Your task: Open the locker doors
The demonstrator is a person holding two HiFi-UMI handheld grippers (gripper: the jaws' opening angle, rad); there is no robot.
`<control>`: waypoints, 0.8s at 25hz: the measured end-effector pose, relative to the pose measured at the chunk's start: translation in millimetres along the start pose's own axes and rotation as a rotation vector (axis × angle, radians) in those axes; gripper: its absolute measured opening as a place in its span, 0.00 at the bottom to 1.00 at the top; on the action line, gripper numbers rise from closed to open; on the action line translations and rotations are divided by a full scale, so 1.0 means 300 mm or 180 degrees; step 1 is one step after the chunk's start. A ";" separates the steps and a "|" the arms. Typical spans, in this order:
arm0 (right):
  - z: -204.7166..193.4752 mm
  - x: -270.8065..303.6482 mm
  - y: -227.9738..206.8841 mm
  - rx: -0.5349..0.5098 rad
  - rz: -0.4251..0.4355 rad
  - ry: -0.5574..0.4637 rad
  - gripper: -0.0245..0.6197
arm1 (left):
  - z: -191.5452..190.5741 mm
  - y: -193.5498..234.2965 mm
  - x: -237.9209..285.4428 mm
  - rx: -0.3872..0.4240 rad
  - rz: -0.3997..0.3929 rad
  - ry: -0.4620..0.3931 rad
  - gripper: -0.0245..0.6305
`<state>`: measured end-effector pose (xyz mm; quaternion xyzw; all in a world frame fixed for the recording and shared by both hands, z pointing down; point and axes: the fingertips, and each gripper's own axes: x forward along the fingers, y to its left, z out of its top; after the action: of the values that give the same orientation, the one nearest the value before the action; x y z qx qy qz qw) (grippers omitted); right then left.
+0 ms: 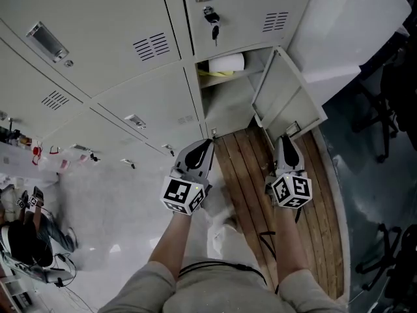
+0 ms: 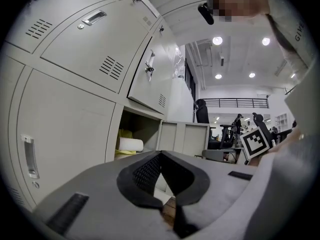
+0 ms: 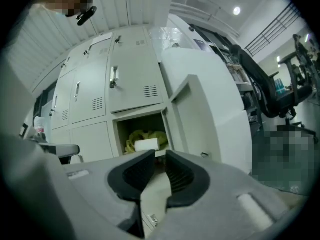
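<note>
Grey left gripper (image 1: 209, 142), jaws pressed together, right gripper (image 1: 285, 138), jaws slightly parted, both empty

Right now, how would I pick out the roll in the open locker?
Start at the wall of grey lockers. Only one locker has its door swung open, just below the door with keys hanging in its lock. On its shelf a white roll lies on its side against yellow cloth, the only white, round thing inside.

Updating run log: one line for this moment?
lower door: open | left tongs: shut, empty | right tongs: open, empty | upper keyed door: closed
</note>
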<state>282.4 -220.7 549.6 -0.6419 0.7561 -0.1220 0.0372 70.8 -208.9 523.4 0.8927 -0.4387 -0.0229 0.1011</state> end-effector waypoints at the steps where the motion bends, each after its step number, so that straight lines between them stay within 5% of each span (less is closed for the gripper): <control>1: 0.019 0.010 0.036 -0.0010 0.0083 -0.0012 0.13 | 0.019 0.003 -0.003 0.0008 0.0001 -0.0009 0.04; 20: 0.526 0.117 0.614 -0.0386 0.1251 -0.0313 0.18 | 0.469 0.086 -0.063 0.0158 -0.0013 -0.0160 0.04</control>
<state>132.7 -249.8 357.6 -0.4884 0.8700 -0.0351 0.0585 20.9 -231.9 389.9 0.8950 -0.4396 -0.0346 0.0678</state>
